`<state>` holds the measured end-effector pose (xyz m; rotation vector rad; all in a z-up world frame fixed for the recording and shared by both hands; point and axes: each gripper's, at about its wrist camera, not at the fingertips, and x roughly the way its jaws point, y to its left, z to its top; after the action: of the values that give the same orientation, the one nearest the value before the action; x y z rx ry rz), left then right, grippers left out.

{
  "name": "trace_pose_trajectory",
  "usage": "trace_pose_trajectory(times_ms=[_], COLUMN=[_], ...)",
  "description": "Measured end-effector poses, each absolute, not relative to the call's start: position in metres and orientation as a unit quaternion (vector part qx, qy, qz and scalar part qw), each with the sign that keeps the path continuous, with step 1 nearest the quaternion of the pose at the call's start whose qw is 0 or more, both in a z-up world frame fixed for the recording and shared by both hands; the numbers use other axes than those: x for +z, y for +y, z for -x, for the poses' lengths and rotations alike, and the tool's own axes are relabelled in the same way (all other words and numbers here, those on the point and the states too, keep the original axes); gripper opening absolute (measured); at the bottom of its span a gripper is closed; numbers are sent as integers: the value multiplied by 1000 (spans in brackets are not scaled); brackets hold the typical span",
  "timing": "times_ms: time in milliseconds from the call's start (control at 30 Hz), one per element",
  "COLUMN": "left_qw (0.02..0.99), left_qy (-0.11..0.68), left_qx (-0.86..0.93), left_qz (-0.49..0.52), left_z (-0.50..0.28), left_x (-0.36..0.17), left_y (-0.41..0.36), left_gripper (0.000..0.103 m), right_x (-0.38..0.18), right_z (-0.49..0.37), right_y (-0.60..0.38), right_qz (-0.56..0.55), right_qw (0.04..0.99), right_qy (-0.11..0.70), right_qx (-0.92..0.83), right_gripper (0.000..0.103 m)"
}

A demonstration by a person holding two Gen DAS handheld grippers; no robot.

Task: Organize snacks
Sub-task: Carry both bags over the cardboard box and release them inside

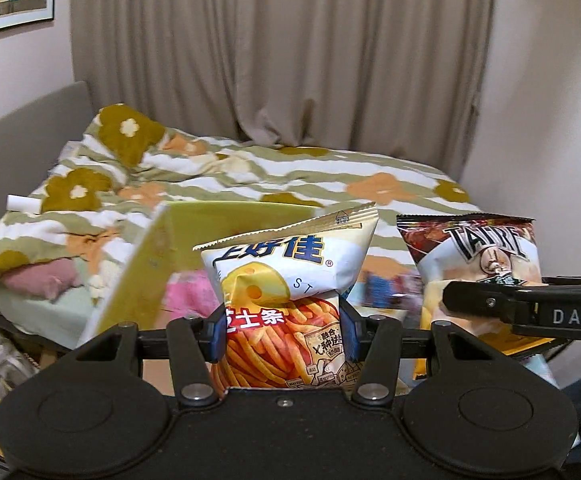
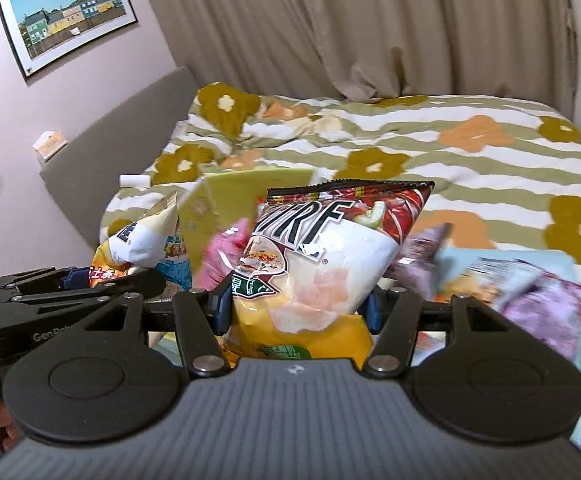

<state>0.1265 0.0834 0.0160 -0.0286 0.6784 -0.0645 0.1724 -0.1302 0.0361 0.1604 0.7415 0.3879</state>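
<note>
Your left tool [image 1: 282, 330] holds the cheese-stick bag [image 1: 286, 280] at frame centre; the crisp bag [image 1: 474, 264] stands to its right. An open box [image 1: 194, 240] sits behind left, the bed [image 1: 250, 168] beyond, curtain [image 1: 282, 48] above.

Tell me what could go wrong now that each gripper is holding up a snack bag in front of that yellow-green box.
1. The left gripper pinches the cheese stick bag at its puffy middle, so the contents might get crushed or the bag could slip.
2. The right gripper holds the chip bag the same way, tilted, with loose snack packets close beside it that it could knock.
3. The yellow-green box looks blurred; misjudging its opening seems possible.
</note>
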Motion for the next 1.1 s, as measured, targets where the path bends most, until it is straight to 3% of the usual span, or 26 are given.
trace_pose_trajectory(times_ms=[267, 533, 567, 633, 667, 700, 1100], left_qw=[928, 904, 902, 898, 897, 899, 913], left_qy=[370, 416, 420, 428, 430, 426, 404], left_qx=[-35, -69, -70, -72, -74, -75, -50], left_qz=[-4, -70, -76, -74, -70, -66, -21], left_z=[-179, -209, -210, -215, -217, -216, -183], left_x=[-17, -68, -73, -80, -82, -82, -57], left_y=[156, 171, 171, 175, 176, 178, 197], left_gripper=[56, 56, 58, 73, 95, 103, 103], right_x=[10, -20, -23, -29, -31, -32, -34], right_z=[-212, -235, -237, -241, -242, -244, -247], right_y=[-40, 9, 11, 15, 17, 19, 21], right_qz=[-66, -58, -58, -54, -50, -47, -54], right_qw=[904, 898, 897, 894, 893, 892, 884], right_qy=[385, 417, 422, 430, 433, 436, 445], right_qx=[174, 125, 121, 112, 109, 107, 131], right_gripper=[74, 74, 74, 74, 74, 74, 76])
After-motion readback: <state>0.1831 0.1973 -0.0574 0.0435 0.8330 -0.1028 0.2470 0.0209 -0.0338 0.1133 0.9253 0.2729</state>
